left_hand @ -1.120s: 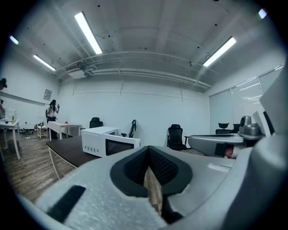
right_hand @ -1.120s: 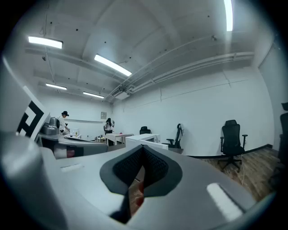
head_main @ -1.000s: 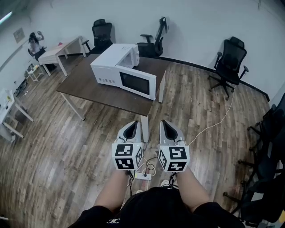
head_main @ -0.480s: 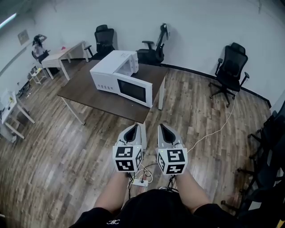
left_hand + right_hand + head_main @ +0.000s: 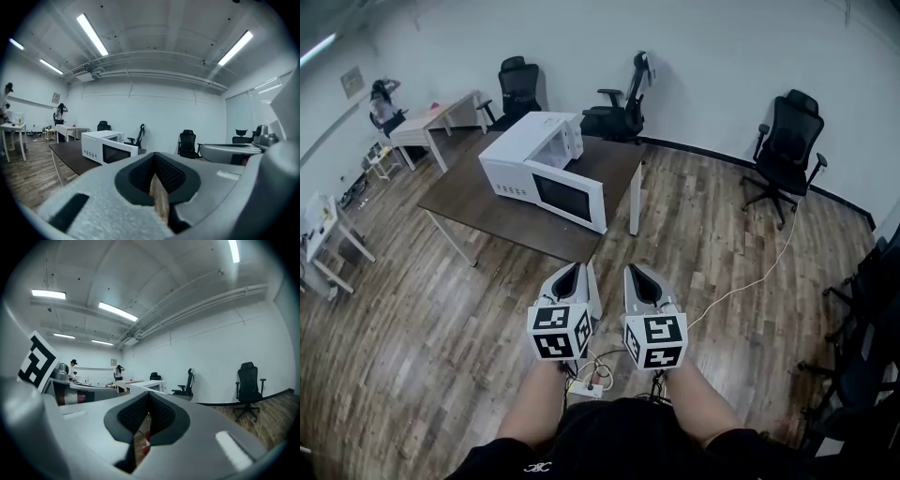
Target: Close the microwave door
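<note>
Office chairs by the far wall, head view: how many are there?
3: left chair behind the brown table, middle chair behind the microwave, right chair alone on the floor. Dark shapes at the right edge may be more.

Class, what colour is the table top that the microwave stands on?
Dark brown. The table top under the microwave shows best in the head view.

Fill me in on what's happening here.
A person holds a tool in each hand, the left tool and right tool side by side out front, both shut and empty. Ahead, on a dark table, a white microwave sits with its door swung open. Neither tool is near it; the door is not yet closed.
</note>
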{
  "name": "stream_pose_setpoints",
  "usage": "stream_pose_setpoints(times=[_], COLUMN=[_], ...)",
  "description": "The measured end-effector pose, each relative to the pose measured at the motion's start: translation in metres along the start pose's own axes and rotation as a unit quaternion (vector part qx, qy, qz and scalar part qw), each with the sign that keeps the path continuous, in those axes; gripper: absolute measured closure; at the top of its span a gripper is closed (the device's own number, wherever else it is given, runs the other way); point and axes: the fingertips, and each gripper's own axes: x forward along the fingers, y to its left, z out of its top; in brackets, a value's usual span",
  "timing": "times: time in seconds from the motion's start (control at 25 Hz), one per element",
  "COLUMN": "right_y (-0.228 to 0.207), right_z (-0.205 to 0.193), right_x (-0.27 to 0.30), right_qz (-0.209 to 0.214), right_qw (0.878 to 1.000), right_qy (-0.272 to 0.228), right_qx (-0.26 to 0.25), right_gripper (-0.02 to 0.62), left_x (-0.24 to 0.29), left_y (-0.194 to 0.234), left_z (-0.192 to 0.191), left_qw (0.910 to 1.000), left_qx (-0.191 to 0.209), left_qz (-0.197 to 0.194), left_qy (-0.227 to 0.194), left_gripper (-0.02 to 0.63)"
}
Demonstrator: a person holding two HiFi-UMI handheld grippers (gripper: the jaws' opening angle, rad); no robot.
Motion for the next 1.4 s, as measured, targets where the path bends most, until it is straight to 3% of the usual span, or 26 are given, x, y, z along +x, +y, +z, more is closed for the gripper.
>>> stream_pose_setpoints(times=[0.28, 0.68, 1.4], right_y=[-0.025, -0.042, -0.075], right_z=[-0.010, -0.016, -0.023], right_x=[0.003, 0.024, 0.183], right_qz=[0.015, 0.019, 0.026], right_qw=[1.000, 1.000, 0.999], right_qy=[0.013, 0.016, 0.039], right_qx=[-0.001, 0.000, -0.010], right_gripper=[0.588, 0.588, 0.588], left_x=[0.016, 0.045, 0.178], left_y=[-0.011, -0.010, 0.080], left_z=[-0.013, -0.019, -0.008], left_qw=[0.9996, 0.9996, 0.9989], left_qx=[-0.004, -0.005, -0.026], left_qz=[0.024, 0.021, 0.030], left_qy=[0.012, 0.017, 0.026], left_gripper=[0.598, 0.598, 0.598])
